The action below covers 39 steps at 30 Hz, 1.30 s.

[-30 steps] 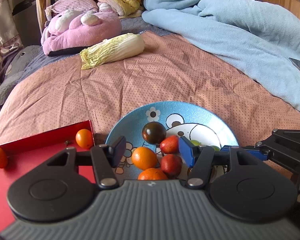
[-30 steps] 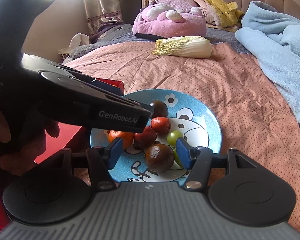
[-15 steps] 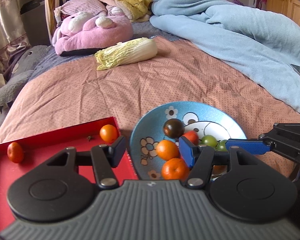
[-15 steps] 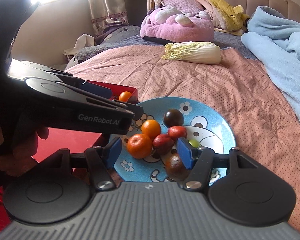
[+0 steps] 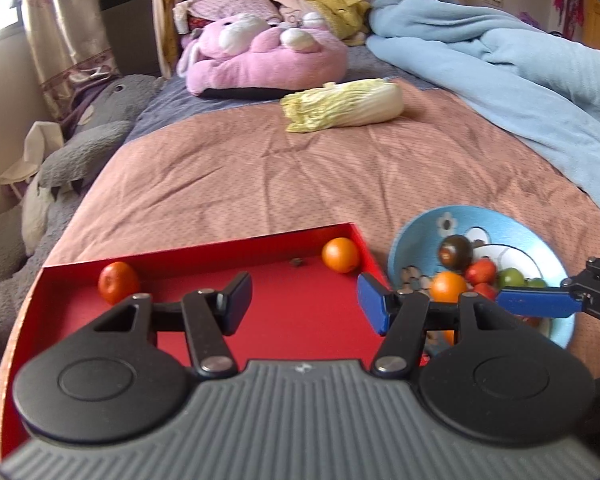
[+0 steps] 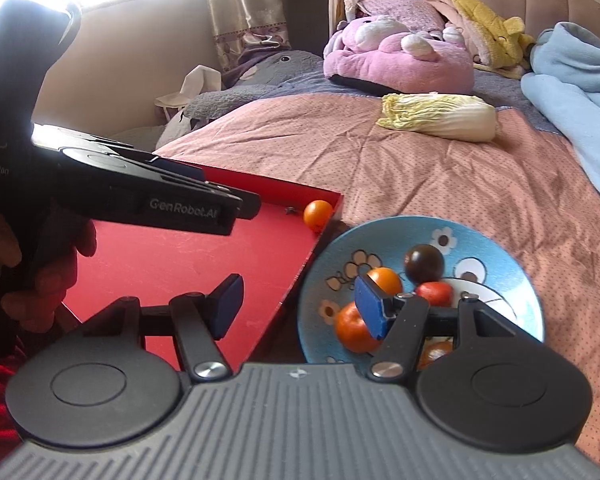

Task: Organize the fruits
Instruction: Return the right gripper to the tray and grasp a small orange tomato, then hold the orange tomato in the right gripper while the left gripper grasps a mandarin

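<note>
A red tray point(image 5: 300, 280) lies on the bed with two oranges in it, one at its far left point(image 5: 118, 282) and one in its far right corner point(image 5: 340, 255). To its right sits a blue cartoon plate point(image 5: 420, 232) holding a dark plum point(image 5: 455, 252), an orange point(image 5: 447, 286), red fruits point(image 5: 481, 271) and green ones point(image 5: 511, 277). My left gripper point(image 5: 304, 300) hangs open and empty over the tray. My right gripper point(image 6: 300, 300) is open and empty, straddling the tray's edge point(image 6: 300, 264) and the plate point(image 6: 500, 248). A hand point(image 6: 48, 280) holds the left gripper point(image 6: 244, 206).
A napa cabbage point(image 5: 344, 106) lies farther up the pink bedcover. Behind it are a pink plush point(image 5: 268, 60) and yellow clothes. A light blue blanket point(image 5: 520, 80) is heaped along the right. A grey plush toy point(image 5: 80, 152) lies off the bed's left edge.
Both grippers have moved left. The left one went from over the plate to over the red tray; the right one now reaches the tray's edge. Both stayed open and empty.
</note>
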{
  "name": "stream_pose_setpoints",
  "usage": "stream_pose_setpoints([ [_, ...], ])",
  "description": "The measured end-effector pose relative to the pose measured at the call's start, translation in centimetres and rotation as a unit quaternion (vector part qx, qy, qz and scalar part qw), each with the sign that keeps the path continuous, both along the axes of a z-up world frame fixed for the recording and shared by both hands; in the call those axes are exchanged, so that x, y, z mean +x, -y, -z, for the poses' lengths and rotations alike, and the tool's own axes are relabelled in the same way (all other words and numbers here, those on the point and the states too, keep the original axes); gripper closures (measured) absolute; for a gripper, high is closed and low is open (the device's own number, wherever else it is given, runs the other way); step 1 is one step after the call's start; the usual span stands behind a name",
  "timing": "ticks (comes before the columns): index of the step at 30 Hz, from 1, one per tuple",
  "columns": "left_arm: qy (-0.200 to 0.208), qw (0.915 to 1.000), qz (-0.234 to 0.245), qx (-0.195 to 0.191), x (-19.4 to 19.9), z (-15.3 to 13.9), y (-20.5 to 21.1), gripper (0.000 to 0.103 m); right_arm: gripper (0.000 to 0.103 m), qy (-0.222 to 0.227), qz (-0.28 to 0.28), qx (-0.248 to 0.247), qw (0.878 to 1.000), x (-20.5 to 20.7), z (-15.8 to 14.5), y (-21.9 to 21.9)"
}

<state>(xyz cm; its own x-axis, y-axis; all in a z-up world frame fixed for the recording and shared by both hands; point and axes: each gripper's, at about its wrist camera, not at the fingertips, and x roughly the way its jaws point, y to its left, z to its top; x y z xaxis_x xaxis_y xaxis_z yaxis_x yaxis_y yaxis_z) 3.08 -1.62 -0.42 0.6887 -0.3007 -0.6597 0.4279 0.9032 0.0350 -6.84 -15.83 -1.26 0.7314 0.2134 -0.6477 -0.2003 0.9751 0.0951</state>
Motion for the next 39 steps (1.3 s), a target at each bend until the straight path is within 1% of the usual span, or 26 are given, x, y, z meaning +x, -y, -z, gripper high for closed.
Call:
stream_pose_setpoints([
  [6,-0.002,0.9991,-0.043,0.006,1.7,0.1,-3.6,0.042,0.036,-0.007,-0.012,0.005,1.000,1.5,0.3,-1.7],
  [11,-0.014,0.9955,-0.093,-0.004,3.8,-0.1,-6.4,0.042,0.036,-0.002,-0.022,0.005,1.000,3.6,0.3,-3.2],
  [13,-0.019,0.9930,-0.116,-0.008,4.4,0.1,-7.5,0.042,0.036,0.003,-0.023,0.005,1.000,4.9,0.2,-3.5],
  [15,-0.038,0.9889,-0.143,-0.020,5.1,0.4,-8.8,0.042,0.038,0.010,-0.023,-0.001,1.000,6.4,0.2,-3.6],
  [16,-0.047,0.9861,-0.157,-0.026,5.5,0.5,-9.4,0.042,0.040,0.013,-0.022,-0.009,1.000,7.2,0.3,-3.6],
  [17,-0.052,0.9838,-0.169,-0.028,5.8,0.7,-9.9,0.042,0.045,0.014,-0.022,-0.021,0.999,8.0,0.4,-3.6],
  [20,-0.062,0.9774,-0.199,-0.033,6.5,1.0,-10.8,0.042,0.055,0.017,-0.032,-0.071,0.997,10.2,1.1,-4.1],
  [23,-0.067,0.9744,-0.211,-0.037,6.8,1.2,-11.2,0.042,0.059,0.020,-0.049,-0.139,0.989,11.7,2.3,-5.2],
  [26,-0.072,0.9747,-0.209,-0.030,7.3,1.6,-11.1,0.042,0.062,0.021,-0.072,-0.190,0.979,12.5,3.8,-6.3],
  [28,-0.078,0.9742,-0.210,-0.025,7.6,1.9,-11.1,0.042,0.062,0.021,-0.086,-0.230,0.969,12.8,4.7,-7.0],
  [29,-0.082,0.9739,-0.210,-0.025,7.8,2.0,-11.1,0.042,0.065,0.021,-0.093,-0.249,0.964,12.9,5.2,-7.4],
  [30,-0.086,0.9735,-0.210,-0.025,8.0,2.2,-11.1,0.042,0.065,0.021,-0.099,-0.265,0.959,13.0,5.6,-7.6],
  [32,-0.091,0.9734,-0.209,-0.022,8.4,2.5,-10.9,0.042,0.065,0.030,-0.112,-0.306,0.945,13.0,6.4,-8.3],
  [34,-0.094,0.9733,-0.209,-0.018,8.6,2.7,-10.8,0.042,0.069,0.040,-0.128,-0.350,0.927,13.1,7.3,-8.9],
  [35,-0.097,0.9728,-0.210,-0.018,8.7,2.8,-10.7,0.042,0.069,0.044,-0.134,-0.360,0.922,13.2,7.6,-9.0],
  [36,-0.099,0.9722,-0.211,-0.017,8.8,2.9,-10.8,0.042,0.069,0.048,-0.137,-0.364,0.920,13.2,7.7,-9.0],
  [37,-0.102,0.9714,-0.213,-0.017,8.9,2.9,-10.8,0.042,0.069,0.049,-0.136,-0.361,0.921,13.2,7.6,-8.9],
  [38,-0.105,0.9705,-0.217,-0.017,9.0,3.0,-10.9,0.042,0.069,0.050,-0.132,-0.354,0.925,13.2,7.3,-8.7],
  [39,-0.108,0.9694,-0.220,-0.017,9.2,3.1,-11.0,0.042,0.070,0.053,-0.127,-0.336,0.932,13.2,6.8,-8.4],
])
